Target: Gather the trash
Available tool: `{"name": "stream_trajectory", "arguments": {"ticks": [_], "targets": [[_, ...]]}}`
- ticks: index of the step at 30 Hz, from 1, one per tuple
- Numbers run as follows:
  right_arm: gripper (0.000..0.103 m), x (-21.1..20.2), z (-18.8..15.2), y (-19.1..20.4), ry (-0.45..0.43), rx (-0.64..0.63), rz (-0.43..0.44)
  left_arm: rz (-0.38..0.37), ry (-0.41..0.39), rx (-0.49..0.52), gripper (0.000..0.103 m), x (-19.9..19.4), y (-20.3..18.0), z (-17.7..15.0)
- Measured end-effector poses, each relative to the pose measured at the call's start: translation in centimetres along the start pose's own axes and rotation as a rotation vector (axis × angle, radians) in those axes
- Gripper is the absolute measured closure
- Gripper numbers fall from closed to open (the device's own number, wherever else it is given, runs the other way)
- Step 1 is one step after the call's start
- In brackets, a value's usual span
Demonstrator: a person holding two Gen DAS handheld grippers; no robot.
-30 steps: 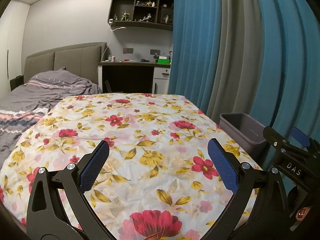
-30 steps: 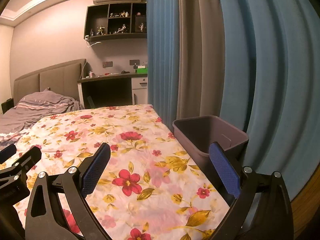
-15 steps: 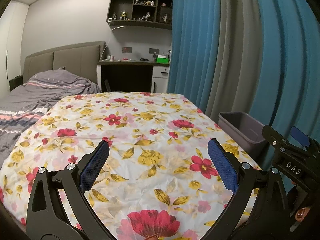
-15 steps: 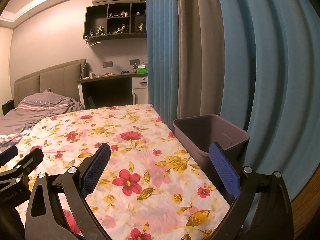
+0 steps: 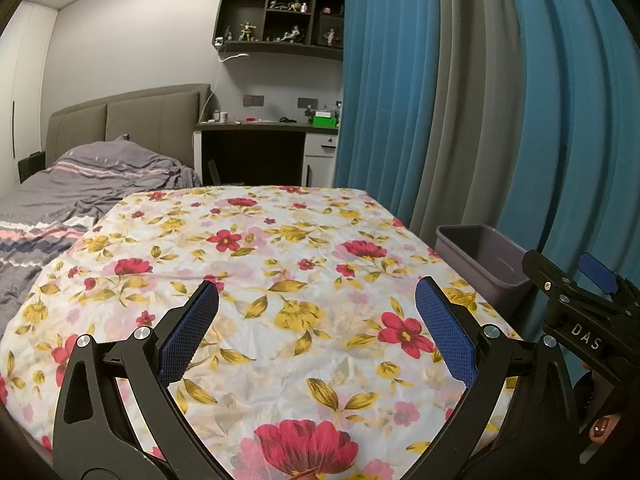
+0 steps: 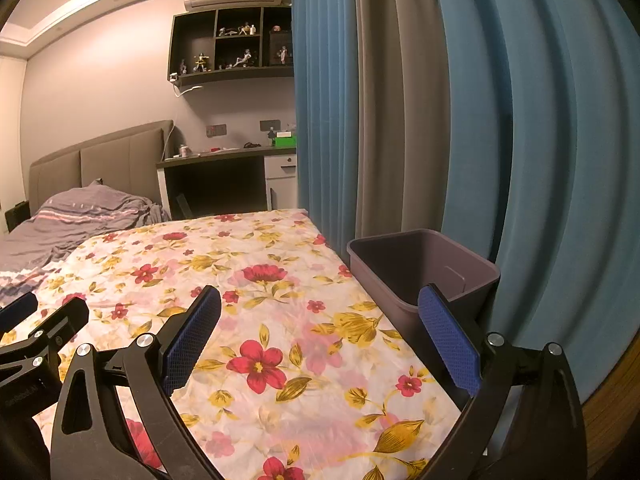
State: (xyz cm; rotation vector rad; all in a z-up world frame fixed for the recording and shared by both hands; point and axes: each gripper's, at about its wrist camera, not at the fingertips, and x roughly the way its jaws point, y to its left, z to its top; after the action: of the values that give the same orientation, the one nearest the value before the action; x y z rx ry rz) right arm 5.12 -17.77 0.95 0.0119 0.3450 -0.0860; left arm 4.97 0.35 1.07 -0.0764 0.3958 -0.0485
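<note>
A grey plastic bin (image 5: 482, 258) stands at the right edge of the floral-cloth table (image 5: 256, 264), against the curtains; it also shows in the right wrist view (image 6: 420, 272), and its inside looks empty. My left gripper (image 5: 316, 320) is open and empty above the near part of the cloth. My right gripper (image 6: 320, 324) is open and empty above the cloth's near right part, its right finger (image 6: 448, 340) in front of the bin. I see no trash on the cloth in either view.
Blue and grey curtains (image 5: 460, 120) hang right behind the bin. A bed with grey bedding (image 5: 72, 188) lies to the left. A desk (image 5: 264, 140) and wall shelves (image 5: 280, 20) stand at the back. The right gripper's body (image 5: 580, 320) shows at the left view's right edge.
Both views have drifted very slightly; the scene sits a touch lower in the frames. Both grippers stay open and empty.
</note>
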Motion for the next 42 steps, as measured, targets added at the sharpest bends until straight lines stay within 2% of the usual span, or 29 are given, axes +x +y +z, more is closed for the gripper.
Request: {"name": "stream_trajectory", "arguments": {"ticks": [42], "targets": [[0.008,-0.03,0.04,0.17,-0.001,0.004,0.003,-0.021,-0.004,-0.001,0.006,-0.15,-0.43,-0.03]]}}
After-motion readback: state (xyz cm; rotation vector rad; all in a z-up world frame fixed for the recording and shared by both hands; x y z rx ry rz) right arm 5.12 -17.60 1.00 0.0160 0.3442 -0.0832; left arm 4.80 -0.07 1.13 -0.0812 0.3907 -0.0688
